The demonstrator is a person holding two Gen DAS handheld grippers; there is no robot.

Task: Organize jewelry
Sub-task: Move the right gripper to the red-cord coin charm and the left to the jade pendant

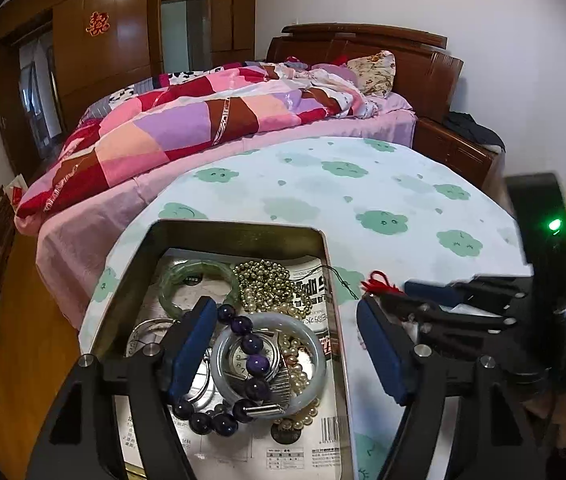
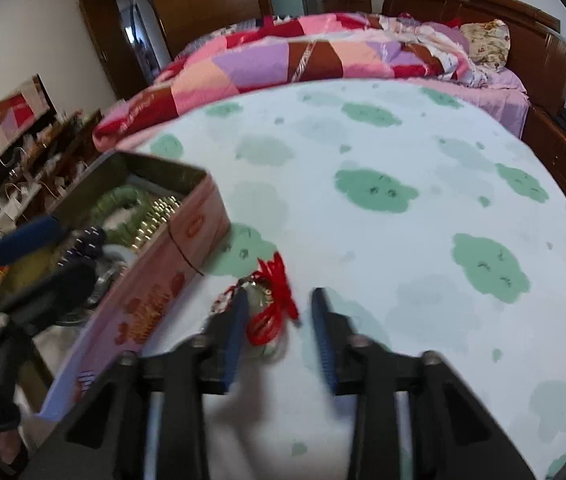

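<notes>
A metal tin (image 1: 243, 229) sits on the cloud-print table and holds jewelry: a green jade bangle (image 1: 199, 276), gold beads (image 1: 271, 280), a pale bangle (image 1: 267, 360) around a watch, purple beads (image 1: 251, 344) and pearls. My left gripper (image 1: 287, 344) is open, its left finger inside the tin, its right finger outside the rim. My right gripper (image 2: 279, 312) is open over a red-corded pendant (image 2: 273, 304) that lies on the table beside the tin (image 2: 171, 264). The pendant's red cord also shows in the left wrist view (image 1: 379, 282).
The table cloth (image 2: 403, 240) stretches right and far of the tin. A bed with a patchwork quilt (image 1: 203, 120) stands behind the table. Cluttered shelves (image 2: 23, 160) line the left wall.
</notes>
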